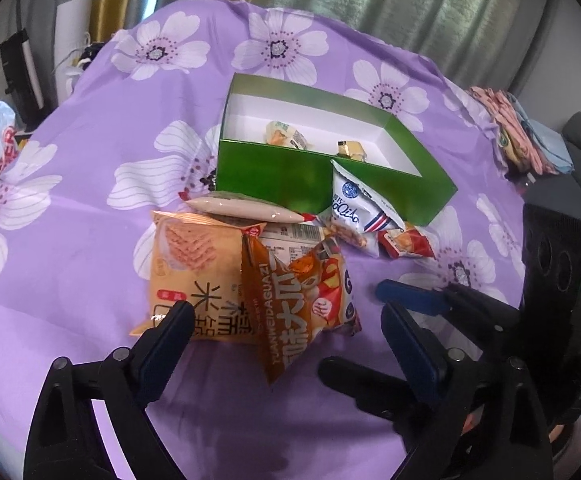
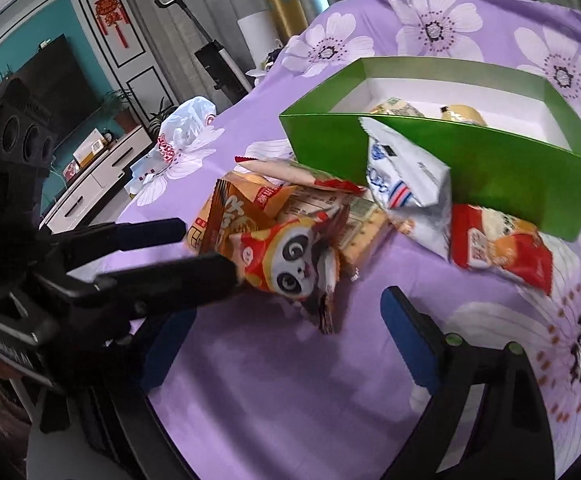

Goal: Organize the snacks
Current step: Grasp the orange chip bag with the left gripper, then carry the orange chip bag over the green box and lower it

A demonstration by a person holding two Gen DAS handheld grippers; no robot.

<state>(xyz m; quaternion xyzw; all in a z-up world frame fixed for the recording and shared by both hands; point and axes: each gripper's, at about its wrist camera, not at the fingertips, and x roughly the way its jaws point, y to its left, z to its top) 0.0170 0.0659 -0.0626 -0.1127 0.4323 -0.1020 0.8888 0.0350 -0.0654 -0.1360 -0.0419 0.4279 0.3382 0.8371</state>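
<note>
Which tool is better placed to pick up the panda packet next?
Probably the left tool: it is open and the panda packet stands right between its fingers. The right tool, also open, sits off to the side.

Both hand-held tools are matte black plastic. The left gripper (image 1: 286,320) has blue-padded fingers (image 1: 408,336) and round silver screws. At 3 o'clock of the left view, the right gripper (image 1: 406,296) carries a boxy black body with a green light.

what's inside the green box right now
Inside the green box lie two small wrapped snacks on its white floor: a pale one with green print and a gold-and-yellow one. The near wall hides the floor strip behind it.
</note>
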